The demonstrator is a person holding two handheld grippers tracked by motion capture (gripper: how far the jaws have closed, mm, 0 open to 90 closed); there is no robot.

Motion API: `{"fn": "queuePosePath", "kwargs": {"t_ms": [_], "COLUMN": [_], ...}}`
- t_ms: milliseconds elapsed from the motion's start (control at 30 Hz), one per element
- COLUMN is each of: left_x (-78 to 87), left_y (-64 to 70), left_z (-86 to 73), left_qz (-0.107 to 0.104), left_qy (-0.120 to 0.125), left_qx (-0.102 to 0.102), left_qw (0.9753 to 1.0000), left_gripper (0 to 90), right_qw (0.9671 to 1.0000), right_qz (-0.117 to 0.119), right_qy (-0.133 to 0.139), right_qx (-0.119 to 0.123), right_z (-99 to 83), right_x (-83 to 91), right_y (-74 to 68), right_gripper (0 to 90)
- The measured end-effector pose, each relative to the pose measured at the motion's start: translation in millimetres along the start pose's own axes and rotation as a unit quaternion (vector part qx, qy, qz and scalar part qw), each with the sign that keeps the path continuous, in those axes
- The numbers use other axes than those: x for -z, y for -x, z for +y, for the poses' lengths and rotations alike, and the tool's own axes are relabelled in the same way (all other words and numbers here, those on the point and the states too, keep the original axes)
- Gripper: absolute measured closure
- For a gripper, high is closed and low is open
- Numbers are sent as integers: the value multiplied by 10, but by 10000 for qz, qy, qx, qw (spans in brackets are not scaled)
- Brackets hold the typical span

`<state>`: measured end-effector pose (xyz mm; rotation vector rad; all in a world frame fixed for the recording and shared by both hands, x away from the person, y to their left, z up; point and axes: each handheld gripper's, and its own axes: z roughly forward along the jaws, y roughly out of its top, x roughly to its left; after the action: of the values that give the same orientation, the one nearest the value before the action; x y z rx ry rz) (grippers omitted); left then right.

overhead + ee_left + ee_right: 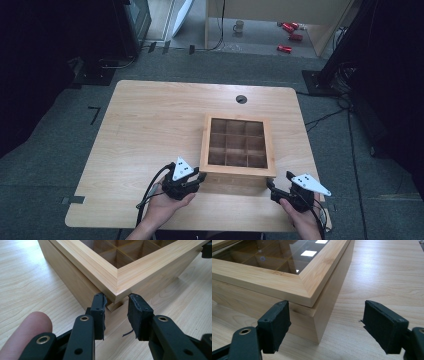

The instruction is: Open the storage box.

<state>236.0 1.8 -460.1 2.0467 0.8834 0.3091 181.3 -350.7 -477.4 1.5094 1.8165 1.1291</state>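
A wooden box (204,145) with a glass-paned lid over a grid of compartments stands right of the table's middle. My left gripper (199,176) is at its near left corner. In the left gripper view the left gripper (116,298) is open, its jaws straddling the lid's corner (117,277) with the tips close to the wood. My right gripper (270,184) is at the near right corner. In the right gripper view the right gripper (327,306) is wide open, and the box corner (312,290) lies between and just beyond the jaws.
The wooden table (145,130) has a round cable hole (241,99) behind the box and open surface to the left. A fingertip (27,332) rests beside the left jaw. Red cans (284,48) and a mug (239,26) lie on the floor far behind.
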Motion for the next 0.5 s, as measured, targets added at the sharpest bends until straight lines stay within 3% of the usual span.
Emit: {"fn": "queuePosePath", "kwargs": {"t_ms": [300, 500], "left_x": [7, 32], "left_y": [-6, -55], "left_z": [-11, -67], "left_qz": [-6, 38], "left_qy": [77, 122], "left_qx": [22, 77], "left_qw": [10000, 9999], "left_gripper": [671, 556], "right_qw": [9999, 9999], "right_qz": [-98, -116], "right_qy": [69, 45], "right_qx": [81, 107], "right_z": [9, 14], "right_x": [-3, -4], "right_y": [-37, -41], "right_gripper": [250, 250]}}
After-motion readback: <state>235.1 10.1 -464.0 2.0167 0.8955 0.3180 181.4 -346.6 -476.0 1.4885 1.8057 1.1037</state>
